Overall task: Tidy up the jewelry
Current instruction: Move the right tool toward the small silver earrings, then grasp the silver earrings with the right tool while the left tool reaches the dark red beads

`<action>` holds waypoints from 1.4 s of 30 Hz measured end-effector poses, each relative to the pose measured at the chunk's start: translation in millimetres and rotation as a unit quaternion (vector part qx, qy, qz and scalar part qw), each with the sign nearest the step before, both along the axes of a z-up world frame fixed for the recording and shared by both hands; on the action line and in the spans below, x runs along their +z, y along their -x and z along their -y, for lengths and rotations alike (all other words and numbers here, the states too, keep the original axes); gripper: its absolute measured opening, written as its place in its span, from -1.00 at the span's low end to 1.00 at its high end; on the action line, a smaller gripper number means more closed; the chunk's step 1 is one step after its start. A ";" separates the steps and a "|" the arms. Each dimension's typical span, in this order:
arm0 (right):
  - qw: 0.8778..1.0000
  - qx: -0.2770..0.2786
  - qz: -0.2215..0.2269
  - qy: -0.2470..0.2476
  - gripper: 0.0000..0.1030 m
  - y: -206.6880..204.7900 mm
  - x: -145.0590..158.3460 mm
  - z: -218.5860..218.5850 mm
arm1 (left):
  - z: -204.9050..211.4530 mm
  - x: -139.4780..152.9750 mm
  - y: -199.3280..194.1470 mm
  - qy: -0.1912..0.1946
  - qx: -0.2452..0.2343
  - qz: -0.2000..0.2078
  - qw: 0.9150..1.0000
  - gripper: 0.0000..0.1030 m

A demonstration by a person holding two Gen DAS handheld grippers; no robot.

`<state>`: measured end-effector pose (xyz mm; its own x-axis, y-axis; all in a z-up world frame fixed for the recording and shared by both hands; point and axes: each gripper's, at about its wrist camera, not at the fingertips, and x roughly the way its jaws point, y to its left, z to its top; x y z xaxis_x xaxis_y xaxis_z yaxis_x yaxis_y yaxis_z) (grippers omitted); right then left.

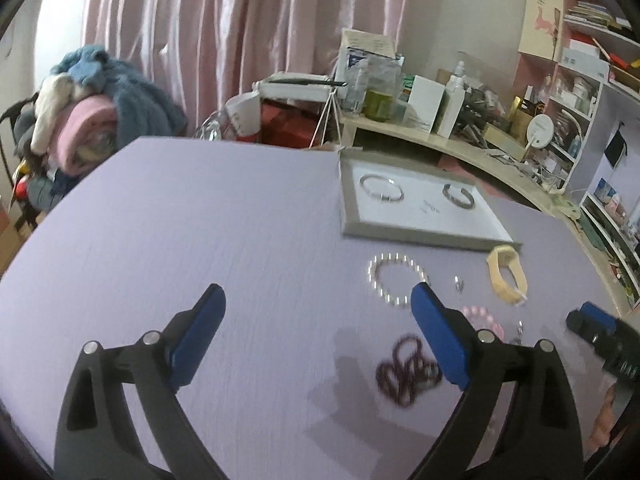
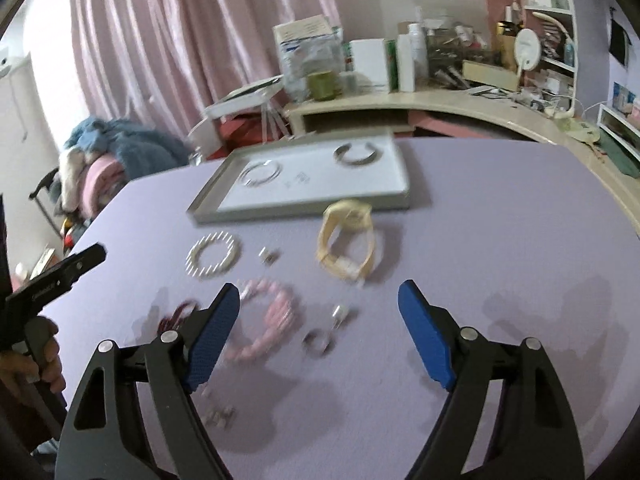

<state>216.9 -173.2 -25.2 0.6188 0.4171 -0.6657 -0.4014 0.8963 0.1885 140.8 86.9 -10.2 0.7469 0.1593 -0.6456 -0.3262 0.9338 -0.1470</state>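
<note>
- Jewelry lies spread over a lavender surface [image 2: 500,208], with a shallow grey tray [image 2: 224,204] at the far side — judging by the task, the tray is where the pieces are meant to end up.
- Two silver bangles already rest inside the tray: a thin closed bangle [image 2: 261,173] toward its left and a wide open cuff [image 2: 358,155] toward its right, set well apart, probably so each stays easy to see. A small unclear mark or item sits between them.
- Loose pieces not yet sorted sit on the surface in front of the tray: a pearl bracelet [image 2: 214,255], a cream watch [image 2: 347,246] standing on its band just beside the tray's near edge, a pink bead bracelet [image 2: 266,326], a dark red beaded strand [image 1: 404,372] bunched in loops, a silver ring [image 2: 317,343] and a few tiny metal bits too blurred to name.
- Left claw [image 1: 318,304] hovers above the surface, spread wide and holding nothing; the pearl bracelet and red strand lie just past its right finger.
- Right claw [image 2: 319,300] is also spread wide and empty, with the pink bead bracelet and ring lying between its fingers — a likely next pick, though that is a guess.
- Both views are motion-blurred.
</note>
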 end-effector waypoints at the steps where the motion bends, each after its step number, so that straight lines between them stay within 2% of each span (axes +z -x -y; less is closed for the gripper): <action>1: 1.000 0.005 -0.001 0.001 0.60 8.5 -2.3 -1.3 | 2.5 -1.4 8.3 0.003 0.002 0.001 1.000 0.82; 10: 0.999 0.037 -0.011 0.007 0.52 50.7 -17.4 -13.1 | 22.6 -6.1 52.8 0.001 -0.001 0.007 1.000 0.83; 16: 0.997 0.071 -0.020 0.039 0.26 68.5 -37.3 -35.5 | 29.6 -6.5 74.3 -0.005 0.002 0.007 1.000 0.84; 25: 0.994 0.082 -0.043 0.063 0.05 70.4 -58.1 -55.7 | 28.2 -4.6 85.4 -0.016 0.010 0.006 1.000 0.84; 31: 0.992 0.089 -0.018 0.092 -0.06 74.5 -60.6 -68.5 | 25.3 -5.3 85.2 -0.018 0.009 0.004 1.000 0.84; 36: 0.989 0.104 -0.006 0.103 -0.39 78.1 -60.9 -75.6 | 25.3 -8.0 81.6 -0.018 0.003 0.000 1.000 0.84; 38: 0.989 0.108 -0.011 0.104 -0.72 76.7 -60.0 -76.6 | 26.6 -8.9 78.8 -0.018 -0.002 -0.002 1.000 0.84; 40: 0.990 0.107 -0.022 0.093 -0.84 72.7 -59.5 -72.0 | 27.8 -10.2 77.1 -0.017 -0.007 -0.003 1.000 0.84; 42: 0.991 0.101 -0.035 0.077 -0.87 68.7 -59.3 -65.4 | 28.4 -11.7 74.8 -0.015 -0.011 -0.004 1.000 0.84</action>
